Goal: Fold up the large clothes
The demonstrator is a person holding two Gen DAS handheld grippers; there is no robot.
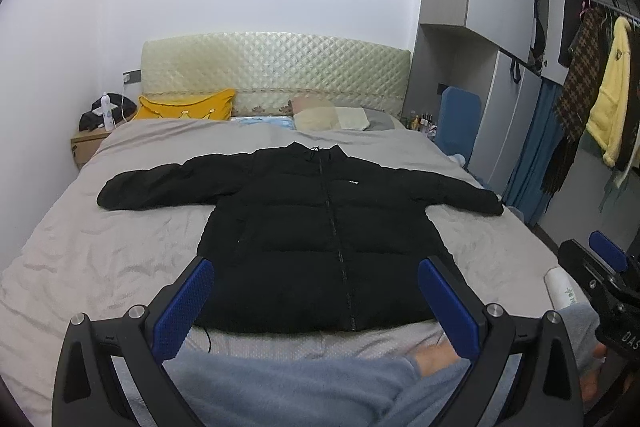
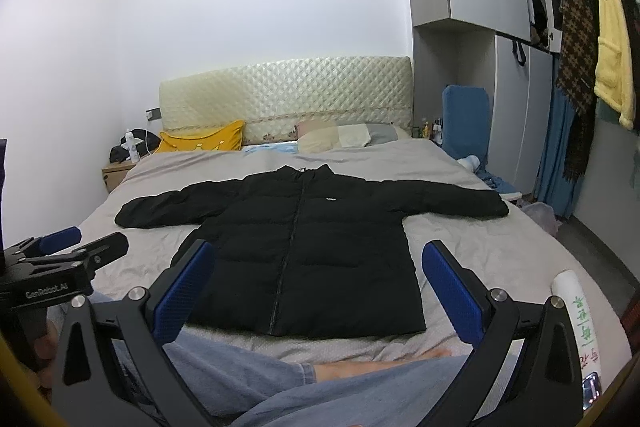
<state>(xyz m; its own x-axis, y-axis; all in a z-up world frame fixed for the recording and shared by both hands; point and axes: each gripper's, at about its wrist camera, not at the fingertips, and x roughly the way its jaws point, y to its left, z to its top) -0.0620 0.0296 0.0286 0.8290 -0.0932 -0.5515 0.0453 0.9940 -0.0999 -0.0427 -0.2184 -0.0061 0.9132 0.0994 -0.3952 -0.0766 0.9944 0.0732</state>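
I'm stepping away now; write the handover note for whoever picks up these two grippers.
Left gripper: open, empty, held above the hem.
Right gripper: open, empty, likewise clear of the cloth.
Black puffer jacket: flat on the grey bed, front up, zipped, both sleeves spread sideways, collar toward the headboard.
Done: jacket laid out.
Left: all the folding; probably sleeves in first, then hem toward collar.

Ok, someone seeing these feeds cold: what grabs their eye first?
The black puffer jacket lies spread flat, zipped, sleeves out, in the middle of the grey-sheeted bed. Both blue-padded tongs, left and right, hang open short of its hem. A bright yellow cushion sits by the quilted headboard.
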